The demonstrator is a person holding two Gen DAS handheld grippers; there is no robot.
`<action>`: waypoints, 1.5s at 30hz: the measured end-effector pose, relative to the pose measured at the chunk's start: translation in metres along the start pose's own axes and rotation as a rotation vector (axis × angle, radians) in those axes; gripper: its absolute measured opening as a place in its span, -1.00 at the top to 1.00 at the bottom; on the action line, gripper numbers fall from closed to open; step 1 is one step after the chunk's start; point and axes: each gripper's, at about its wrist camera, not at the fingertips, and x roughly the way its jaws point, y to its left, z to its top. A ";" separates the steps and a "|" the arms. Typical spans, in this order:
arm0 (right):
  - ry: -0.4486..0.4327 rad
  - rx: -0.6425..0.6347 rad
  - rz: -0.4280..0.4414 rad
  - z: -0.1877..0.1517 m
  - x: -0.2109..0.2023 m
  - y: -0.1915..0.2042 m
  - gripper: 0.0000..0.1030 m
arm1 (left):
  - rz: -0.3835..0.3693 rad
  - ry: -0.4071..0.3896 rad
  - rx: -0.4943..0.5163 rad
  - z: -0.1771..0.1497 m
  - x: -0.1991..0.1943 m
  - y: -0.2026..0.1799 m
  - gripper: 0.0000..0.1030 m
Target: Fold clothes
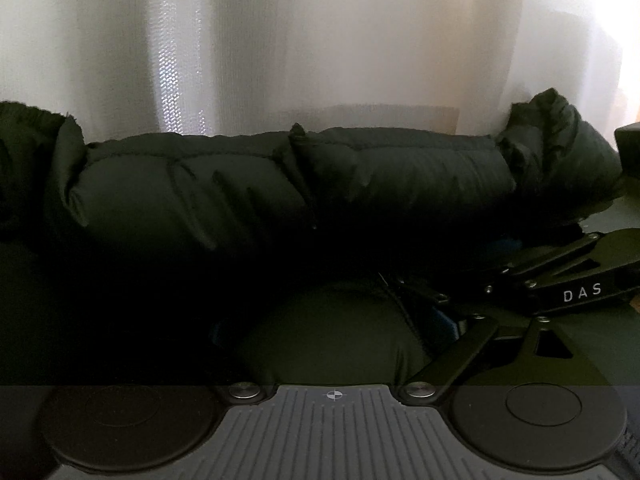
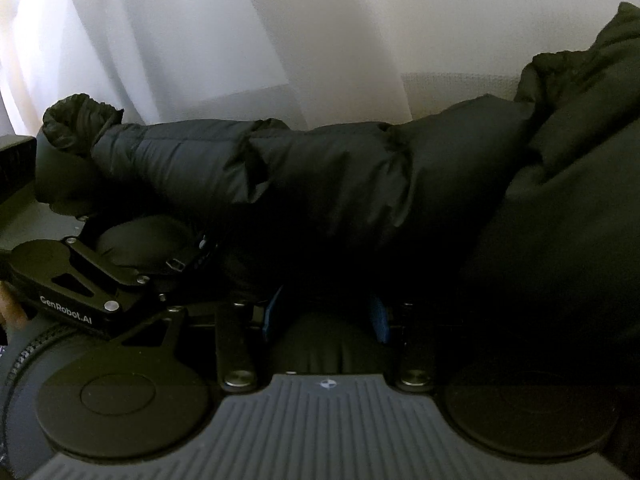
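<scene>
Although nowhere near a tidy bundle, looks partly folded at least. Dark puffer jacket (image 1: 192, 200) sprawled low across a greenish surface (image 1: 592, 344), filling most of both wrist views. One long sleeve (image 2: 320, 168) laid sideways over the body, with the elastic cuff (image 2: 80, 116) bunched up at the far end. Reads to me like a sleeve brought in across the body. More padded bulk heaped up on the right of the right wrist view, not flat at all.

Near edge of the jacket sitting right at the grippers. Left gripper (image 1: 332, 320) clamped on a fat puff of that edge, going by the fabric bulging out between the blue pads (image 1: 444, 324). Dark down there though, so not fully sure how hard the pinch is. Right gripper (image 2: 326, 312) same deal: quilted fabric squeezed between its blue pads (image 2: 380, 316), so grasping the jacket too. Both parked close together, nearly side by side, on the same stretch of edge.

Progress-wise, guessing somewhere mid-fold. Fits either the near edge about to get carried over the sleeve, or that edge just set down after a fold. Can't call it from one look. Definitely not a compact rectangle, so more folding left either way.

Further out, just a pale curtain (image 1: 320, 40) behind everything and some dark boxy thing (image 1: 628, 148) off at the edge.
</scene>
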 end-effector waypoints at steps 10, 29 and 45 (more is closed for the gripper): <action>-0.097 -0.052 -0.046 0.032 -0.088 0.043 -0.28 | 0.102 -0.128 0.045 0.038 -0.122 -0.015 -0.78; -0.066 -0.045 -0.366 0.017 -0.160 -0.069 -0.42 | 0.289 0.033 -0.048 -0.049 -0.152 0.130 -0.81; -0.005 0.054 -0.257 -0.005 -0.163 -0.105 -0.47 | 0.191 0.027 -0.256 -0.083 -0.134 0.154 -0.92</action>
